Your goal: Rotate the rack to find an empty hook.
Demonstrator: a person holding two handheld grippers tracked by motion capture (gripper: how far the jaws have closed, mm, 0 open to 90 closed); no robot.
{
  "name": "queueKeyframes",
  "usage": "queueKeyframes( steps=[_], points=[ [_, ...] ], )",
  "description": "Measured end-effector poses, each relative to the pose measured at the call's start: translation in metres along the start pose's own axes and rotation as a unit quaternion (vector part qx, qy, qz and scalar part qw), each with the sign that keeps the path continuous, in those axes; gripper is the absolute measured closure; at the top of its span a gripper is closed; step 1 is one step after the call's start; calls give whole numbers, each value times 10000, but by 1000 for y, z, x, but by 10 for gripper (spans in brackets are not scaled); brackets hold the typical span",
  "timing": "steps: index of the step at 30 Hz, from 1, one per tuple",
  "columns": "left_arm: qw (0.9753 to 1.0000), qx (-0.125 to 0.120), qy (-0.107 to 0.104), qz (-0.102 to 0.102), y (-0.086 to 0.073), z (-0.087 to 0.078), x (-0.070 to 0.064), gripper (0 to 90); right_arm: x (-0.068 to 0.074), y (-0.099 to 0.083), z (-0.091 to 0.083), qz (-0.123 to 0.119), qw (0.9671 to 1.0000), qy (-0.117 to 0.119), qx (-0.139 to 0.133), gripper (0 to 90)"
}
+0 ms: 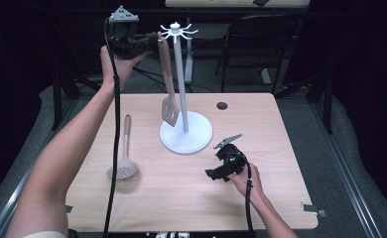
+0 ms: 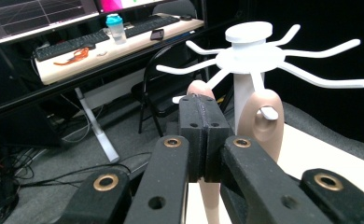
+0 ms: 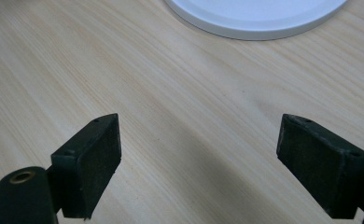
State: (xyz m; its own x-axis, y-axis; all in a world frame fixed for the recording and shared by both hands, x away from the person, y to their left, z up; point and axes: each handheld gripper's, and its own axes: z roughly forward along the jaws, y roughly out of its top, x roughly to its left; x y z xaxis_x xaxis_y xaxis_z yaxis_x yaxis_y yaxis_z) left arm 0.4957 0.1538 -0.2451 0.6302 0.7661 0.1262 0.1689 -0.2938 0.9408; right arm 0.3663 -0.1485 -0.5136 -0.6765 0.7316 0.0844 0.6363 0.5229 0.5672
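No readable text, labels, brands or numbers from my end. Closest candidates: the monitor on the back desk in the left gripper view shows thin graph lines on a dark grid, and any axis labels are too small to make out. The second screen beside it is a pink and green blur. The keyboards have keys, legends not legible. The bottle and the phone on that desk carry no marking I can resolve. Nothing printed on the white rack or the table.
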Motion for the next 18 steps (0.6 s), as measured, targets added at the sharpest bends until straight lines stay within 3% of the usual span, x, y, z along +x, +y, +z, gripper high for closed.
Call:
queueKeyframes(
  steps=[9,18],
  points=[
    [10000,-3,-32,-50,-7,-6,3,900,0,-1,1,50,10000,5,-54,133],
    [9995,-17,-317,88,-13,-17,-9,900,1,0,1,22,10000,23,28,133]
  ],
)
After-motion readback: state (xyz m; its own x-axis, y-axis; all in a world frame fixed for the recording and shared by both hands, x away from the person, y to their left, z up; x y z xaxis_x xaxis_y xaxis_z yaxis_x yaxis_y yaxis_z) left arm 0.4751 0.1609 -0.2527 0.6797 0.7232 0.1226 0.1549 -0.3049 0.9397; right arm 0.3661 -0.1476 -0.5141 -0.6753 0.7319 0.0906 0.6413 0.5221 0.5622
